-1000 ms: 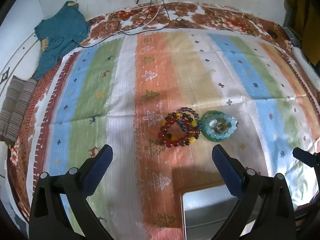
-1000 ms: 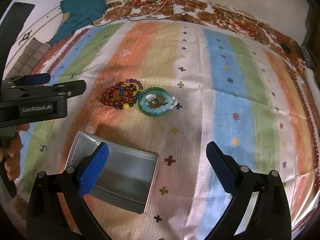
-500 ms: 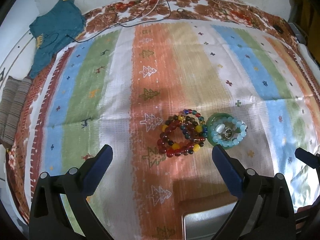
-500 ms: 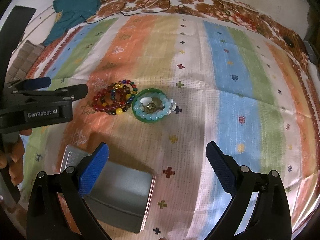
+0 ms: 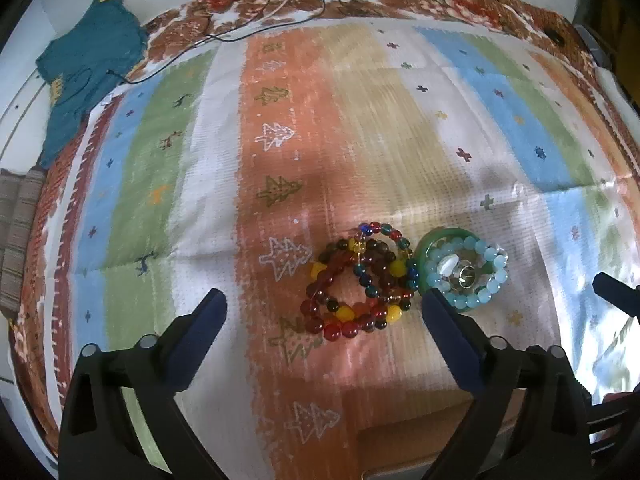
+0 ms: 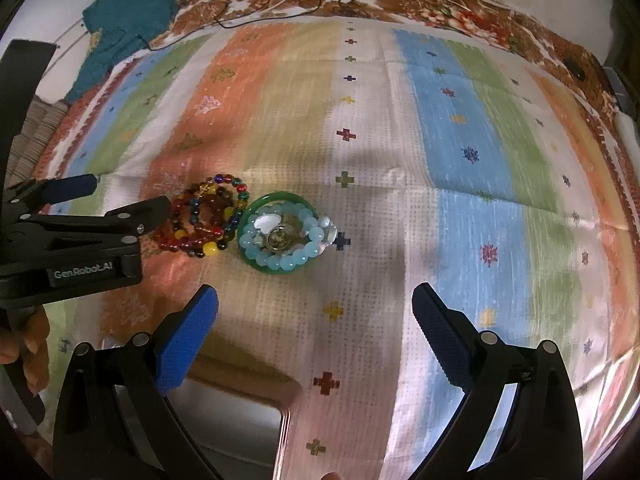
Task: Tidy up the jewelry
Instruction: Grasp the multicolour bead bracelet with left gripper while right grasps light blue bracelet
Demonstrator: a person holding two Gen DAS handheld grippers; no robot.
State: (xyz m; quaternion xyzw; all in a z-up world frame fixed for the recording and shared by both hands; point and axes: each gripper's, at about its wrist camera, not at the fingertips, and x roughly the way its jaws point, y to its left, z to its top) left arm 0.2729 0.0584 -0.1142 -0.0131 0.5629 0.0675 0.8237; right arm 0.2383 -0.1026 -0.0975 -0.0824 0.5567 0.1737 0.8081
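Grippers left (image 5: 324, 308) and right (image 6: 314, 308) gape near bead bracelets (image 5: 360, 284), tin (image 6: 240, 432) beneath

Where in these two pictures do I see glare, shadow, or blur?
Left wrist view: glare washes the cloth at lower right; a soft shadow lies beyond the beaded bracelets. Right wrist view: the metal tin is blurred; strong fisheye bending in both.

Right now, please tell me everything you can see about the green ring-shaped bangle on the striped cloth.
The green ring-shaped bangle looks smooth and glossy, like jade or glass. It lies flat on the striped cloth. A pale blue bead bracelet rests on and inside it, around small metallic pieces too unclear to name. On its left, the red and yellow bead bracelets touch its rim. Neither gripper touches it.
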